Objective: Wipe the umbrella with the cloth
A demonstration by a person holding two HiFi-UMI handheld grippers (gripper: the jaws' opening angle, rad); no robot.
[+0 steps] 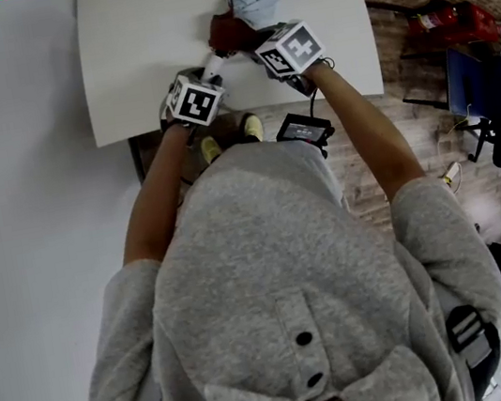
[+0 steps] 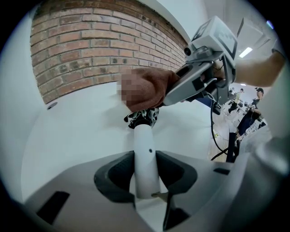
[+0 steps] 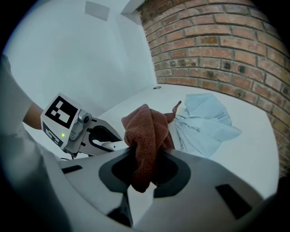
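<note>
The left gripper (image 2: 146, 179) pinches the white handle (image 2: 145, 149) of an umbrella lying on the white table (image 1: 138, 42). The right gripper (image 3: 146, 170) clamps a rust-brown cloth (image 3: 147, 129), bunched on the umbrella just past the handle, beside its pale blue canopy (image 3: 206, 120).

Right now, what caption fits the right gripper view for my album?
Right gripper clamps a brown cloth beside the pale blue umbrella on a white table.
</note>
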